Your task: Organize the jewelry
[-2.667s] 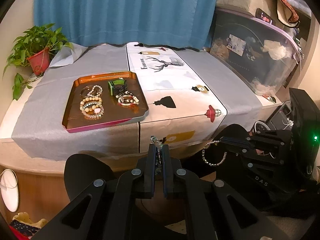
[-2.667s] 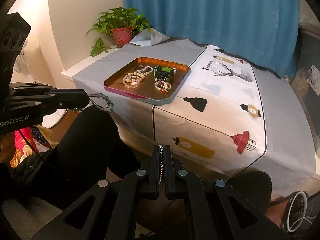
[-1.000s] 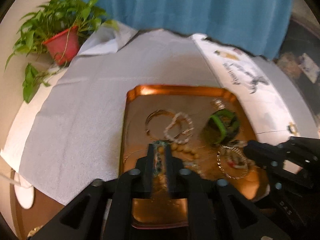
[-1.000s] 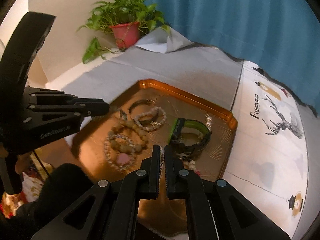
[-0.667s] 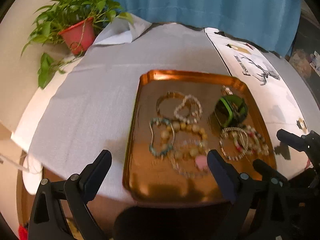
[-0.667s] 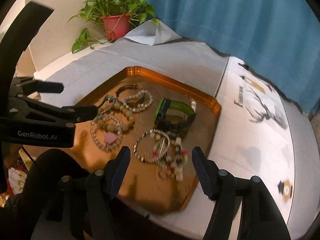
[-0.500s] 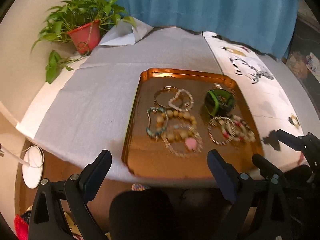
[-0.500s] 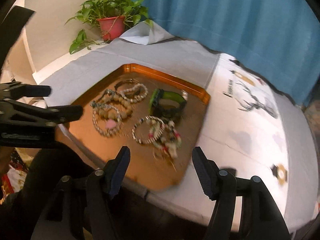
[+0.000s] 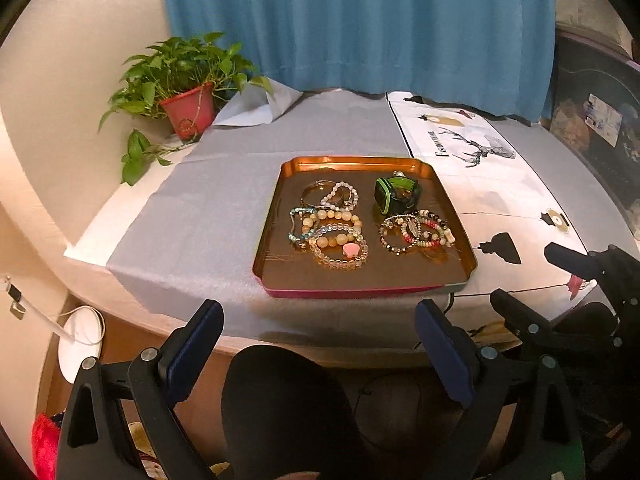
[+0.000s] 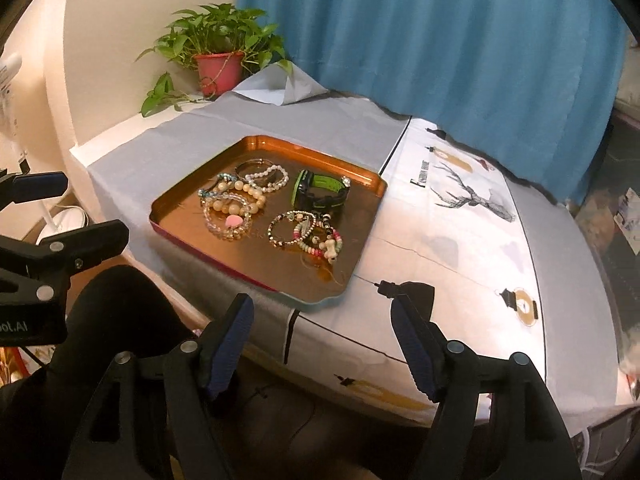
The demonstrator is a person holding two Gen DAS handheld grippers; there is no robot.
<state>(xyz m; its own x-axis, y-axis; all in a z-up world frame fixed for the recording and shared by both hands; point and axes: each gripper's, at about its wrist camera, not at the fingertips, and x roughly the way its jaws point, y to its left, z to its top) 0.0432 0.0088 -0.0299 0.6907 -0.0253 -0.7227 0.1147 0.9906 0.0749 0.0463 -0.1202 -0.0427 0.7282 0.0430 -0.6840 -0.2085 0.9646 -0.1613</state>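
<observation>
Both grippers, left (image 9: 316, 334) and right (image 10: 322, 326), have just been opening and now stand back, empty; bracelets (image 9: 338, 236) lie in tray (image 9: 264, 240). Light, limp, slippery strands: judged best pinched across one bead run.

trays: 1 (image 9: 276, 216) | watches: 1 (image 9: 396, 195) | bracelets: hard to count, overlapping, two clusters, left (image 9: 328, 224) and right (image 9: 416, 232) | potted plants: 1 (image 9: 188, 110) | curtains: 1 (image 9: 360, 24) | grippers: 2, left (image 9: 316, 344), right (image 10: 322, 340)
</observation>
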